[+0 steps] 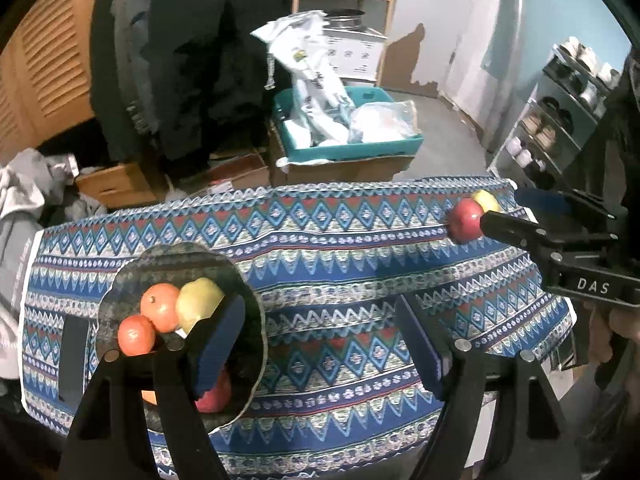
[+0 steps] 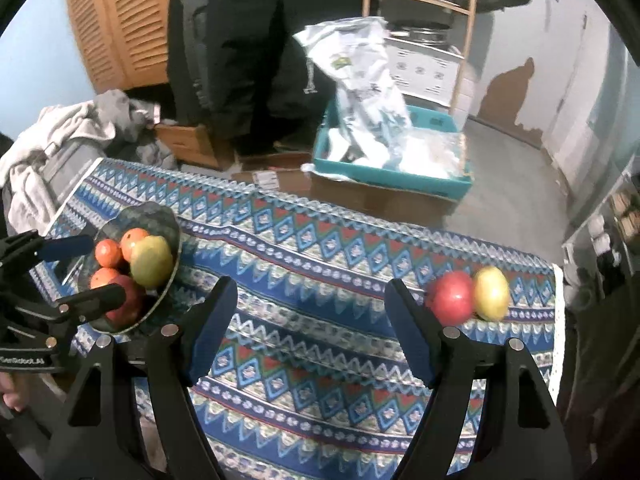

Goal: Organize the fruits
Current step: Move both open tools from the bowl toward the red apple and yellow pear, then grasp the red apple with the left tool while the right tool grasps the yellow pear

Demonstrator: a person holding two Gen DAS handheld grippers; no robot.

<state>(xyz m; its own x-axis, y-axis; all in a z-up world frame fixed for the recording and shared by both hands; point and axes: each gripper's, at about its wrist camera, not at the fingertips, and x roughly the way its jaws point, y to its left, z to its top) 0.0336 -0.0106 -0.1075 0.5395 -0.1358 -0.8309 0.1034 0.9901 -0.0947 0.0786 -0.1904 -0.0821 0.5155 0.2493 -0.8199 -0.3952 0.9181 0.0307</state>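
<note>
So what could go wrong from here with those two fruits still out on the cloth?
1. The red fruit and yellow fruit sit near the tablecloth's far right edge; a nudge could roll them off.
2. The bowl already holds several fruits, so adding more could push one over its shallow rim.
3. Both grippers are empty and close together, so they could collide.
</note>
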